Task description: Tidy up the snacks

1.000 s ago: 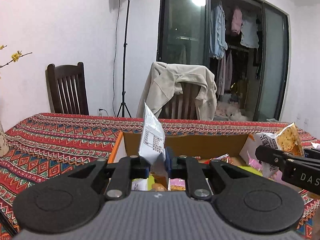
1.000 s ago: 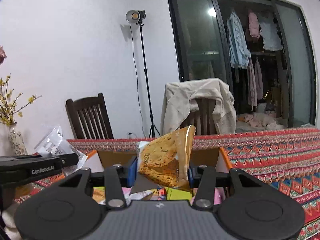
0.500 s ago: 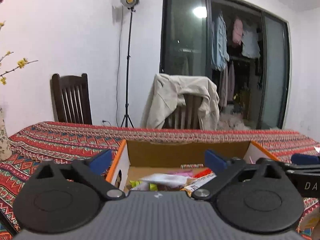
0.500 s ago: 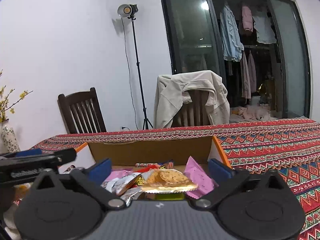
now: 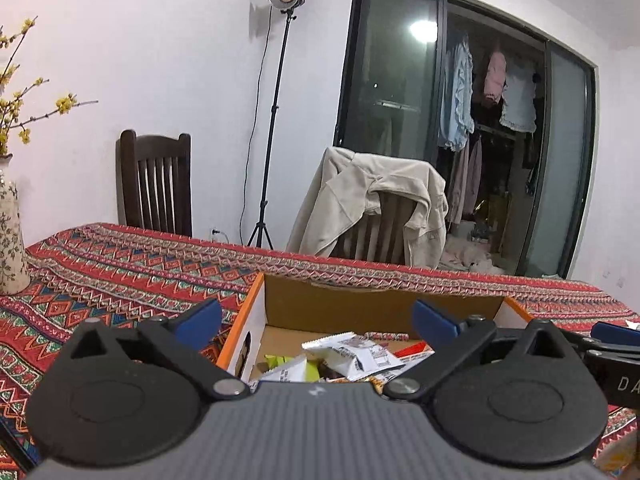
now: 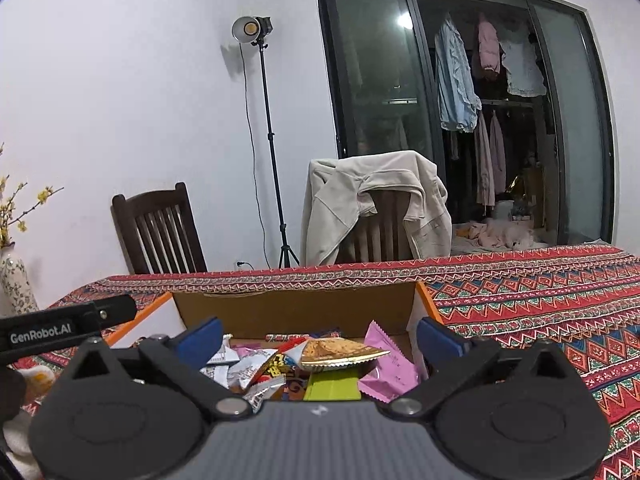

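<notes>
An orange-edged cardboard box (image 5: pixel 360 308) stands on the patterned tablecloth and holds several snack packets. My left gripper (image 5: pixel 316 320) hovers over the box's near left side, open, nothing between its blue pads. Below it lies a white printed packet (image 5: pixel 352 356). My right gripper (image 6: pixel 320 332) is open over the same box (image 6: pixel 296 308), also empty. Under it rest an orange-gold packet (image 6: pixel 340 354), a pink packet (image 6: pixel 386 368) and a green one (image 6: pixel 332 388). The left gripper's arm (image 6: pixel 64 326) shows at the left of the right wrist view.
A floral vase (image 5: pixel 10 240) with yellow blossoms stands at the table's left end. Behind the table are a dark wooden chair (image 5: pixel 154 184), a chair draped with a beige jacket (image 5: pixel 372 208) and a light stand (image 5: pixel 272 120). Patterned cloth (image 6: pixel 540 312) stretches right of the box.
Both grippers opened. The white packet fell from the left gripper and the orange-gold packet from the right; both now lie in the box.
</notes>
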A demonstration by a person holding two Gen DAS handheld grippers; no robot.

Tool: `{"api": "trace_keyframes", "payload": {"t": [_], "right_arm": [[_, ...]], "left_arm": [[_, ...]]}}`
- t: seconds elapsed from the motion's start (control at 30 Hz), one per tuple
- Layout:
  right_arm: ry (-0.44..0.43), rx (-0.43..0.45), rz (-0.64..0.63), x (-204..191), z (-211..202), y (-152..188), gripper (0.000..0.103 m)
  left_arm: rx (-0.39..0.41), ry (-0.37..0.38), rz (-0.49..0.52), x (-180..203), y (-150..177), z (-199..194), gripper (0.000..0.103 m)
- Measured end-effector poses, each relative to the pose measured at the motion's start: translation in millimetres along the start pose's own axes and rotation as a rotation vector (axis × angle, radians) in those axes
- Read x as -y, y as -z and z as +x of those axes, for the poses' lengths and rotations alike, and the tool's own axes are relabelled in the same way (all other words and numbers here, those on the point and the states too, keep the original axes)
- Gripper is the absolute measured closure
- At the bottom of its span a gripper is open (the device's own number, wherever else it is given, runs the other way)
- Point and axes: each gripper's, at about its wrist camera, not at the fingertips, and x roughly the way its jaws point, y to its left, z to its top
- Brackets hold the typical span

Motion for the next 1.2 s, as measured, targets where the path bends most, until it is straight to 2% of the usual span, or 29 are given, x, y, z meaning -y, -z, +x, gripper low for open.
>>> {"api": "trace_keyframes", "payload": {"t": [0.2, 0.5, 0.93, 1.2], "right_arm": [[0.017, 0.042, -0.026, -6.4, -16.5, -8.9, 0.000], [0.023, 0.033, -0.058, -15.7, -51.0, -12.3, 0.000], [0.020, -0.017, -0.112, -31.5, -98.0, 23.3, 0.000], [0.009, -0.079, -0.148, -37.1, -103.1, 56.5, 0.000]], "left_arm": [[0.050, 0.018, -0.017, 1.4, -12.5, -15.7, 0.000], [0.070, 0.018, -0.032, -6.1, -26.1, -47.7, 0.000], [0.018, -0.005, 0.046, -43.2, 3.4, -95.3, 0.000], [-0.031, 0.002, 0.064, -57.2, 38.0, -92.4, 0.000]]}}
